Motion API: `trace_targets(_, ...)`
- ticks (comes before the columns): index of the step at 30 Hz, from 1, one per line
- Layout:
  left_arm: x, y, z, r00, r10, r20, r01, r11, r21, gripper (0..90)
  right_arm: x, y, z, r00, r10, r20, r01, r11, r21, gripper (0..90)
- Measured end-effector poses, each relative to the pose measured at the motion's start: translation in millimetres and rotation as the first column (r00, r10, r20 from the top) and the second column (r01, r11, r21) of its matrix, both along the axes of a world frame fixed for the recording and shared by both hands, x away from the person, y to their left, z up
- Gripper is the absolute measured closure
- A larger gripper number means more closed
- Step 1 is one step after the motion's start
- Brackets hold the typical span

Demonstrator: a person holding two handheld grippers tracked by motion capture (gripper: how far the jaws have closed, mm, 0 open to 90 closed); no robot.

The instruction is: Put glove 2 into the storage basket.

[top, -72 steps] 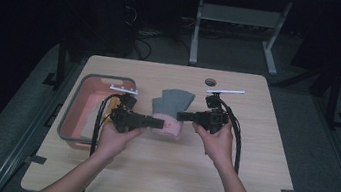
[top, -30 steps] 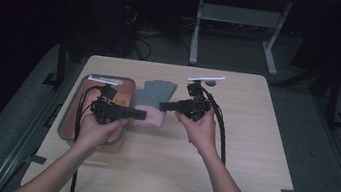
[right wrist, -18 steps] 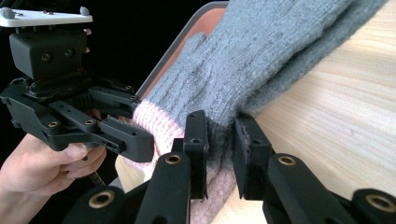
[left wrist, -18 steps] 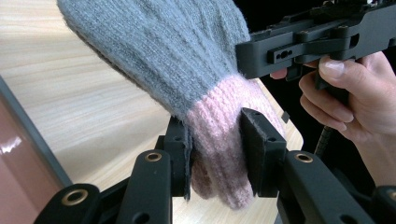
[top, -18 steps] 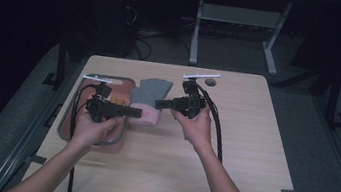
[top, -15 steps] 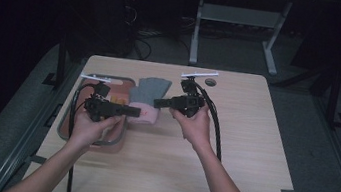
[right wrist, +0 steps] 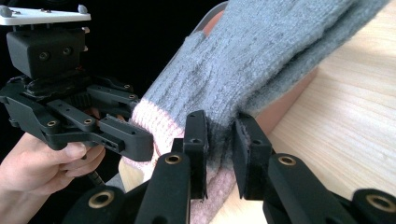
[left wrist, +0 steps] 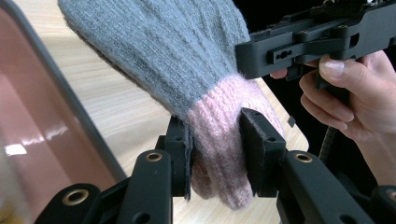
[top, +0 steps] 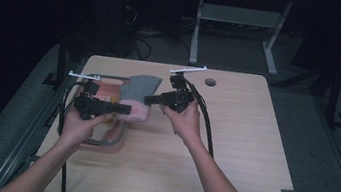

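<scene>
Mid-carry: glove [top: 140,91] pinched at the pink cuff by left gripper [left wrist: 215,156], at the grey knit by right gripper [right wrist: 219,151], held above tray [top: 112,141] edge. Next, probably lowered into tray, both grips released.

I am working in what looks like a lab: a bare wooden tabletop [top: 231,150] stands on grey flooring [top: 332,149], with dark surroundings, loose cables [top: 138,38] and a metal-legged bench [top: 239,20] behind.
</scene>
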State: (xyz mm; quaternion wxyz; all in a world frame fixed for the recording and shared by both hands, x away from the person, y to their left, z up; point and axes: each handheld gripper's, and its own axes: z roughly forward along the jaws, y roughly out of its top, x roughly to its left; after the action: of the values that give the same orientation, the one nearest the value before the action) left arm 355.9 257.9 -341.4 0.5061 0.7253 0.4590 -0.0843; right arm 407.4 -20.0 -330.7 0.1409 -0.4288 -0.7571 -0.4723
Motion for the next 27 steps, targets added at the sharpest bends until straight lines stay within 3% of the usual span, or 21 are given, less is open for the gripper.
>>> trace_targets(13, -1.2, 23.4, -1.8, 0.9999, 0.014, 0.007, -0.014, 0.9999, 0.004, 66.6, 3.9, 22.1, -2.5, 0.9997, 0.023, -0.002, -0.023, 1.0, 0.01, 76.5)
trace_targets(27, -4.1, 45.1, -3.3, 0.9984, 0.054, -0.015, -0.054, 0.9984, 0.015, 66.8, 9.1, 47.1, -9.2, 0.9989, 0.043, -0.019, -0.042, 0.999, 0.022, 76.5)
